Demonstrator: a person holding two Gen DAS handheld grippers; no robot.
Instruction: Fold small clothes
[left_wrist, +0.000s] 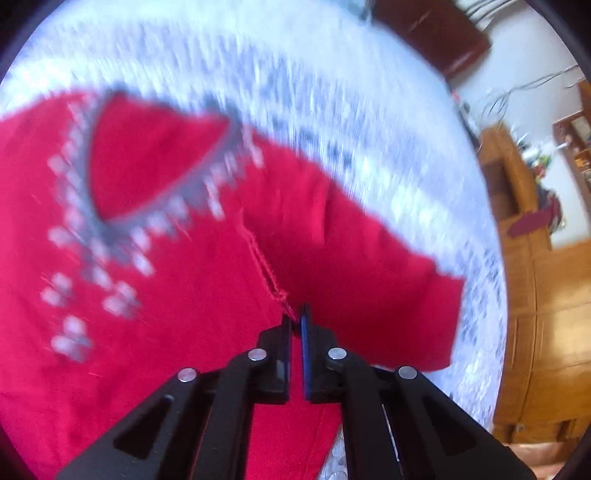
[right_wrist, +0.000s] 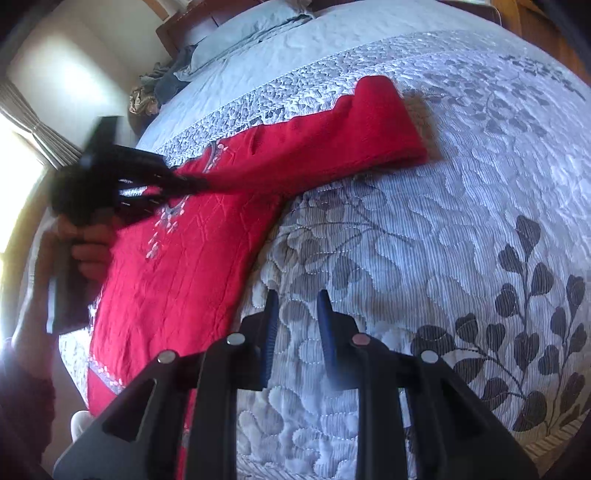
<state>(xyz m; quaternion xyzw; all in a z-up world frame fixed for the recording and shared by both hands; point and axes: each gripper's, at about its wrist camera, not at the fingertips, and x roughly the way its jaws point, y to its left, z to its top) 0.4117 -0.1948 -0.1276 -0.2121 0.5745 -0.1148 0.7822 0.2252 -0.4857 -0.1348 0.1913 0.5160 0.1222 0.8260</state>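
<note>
Spread flat on a quilted bedspread (right_wrist: 424, 229) with grey leaf pattern: a red garment (right_wrist: 177, 258), one sleeve (right_wrist: 373, 125) stretched out toward the far side. Around the neck opening, a grey trim with pale beads (left_wrist: 92, 206), badly smeared by motion blur in the left wrist view.

Left gripper (left_wrist: 295, 317): pressed together at the seam where sleeve meets body, pinching a small ridge of red cloth between the tips. Seen from the right wrist view as a dark blurred shape over the garment, held by a hand (right_wrist: 88, 243) at the picture's left edge.

Right gripper (right_wrist: 297, 299): jaws a little apart, blue pads with only bedspread between them, just beside the garment's side edge, not touching the cloth.

Around: pillows (right_wrist: 236, 33) and a crumpled bundle of cloth (right_wrist: 155, 88) at the head of the bed, a curtain (right_wrist: 33, 122) by a bright window, a wooden cabinet (left_wrist: 543, 295) beyond the bed edge with cluttered shelves too small to read. Lower hem of the garment cut off behind the right gripper's body; other sleeve not visible.
</note>
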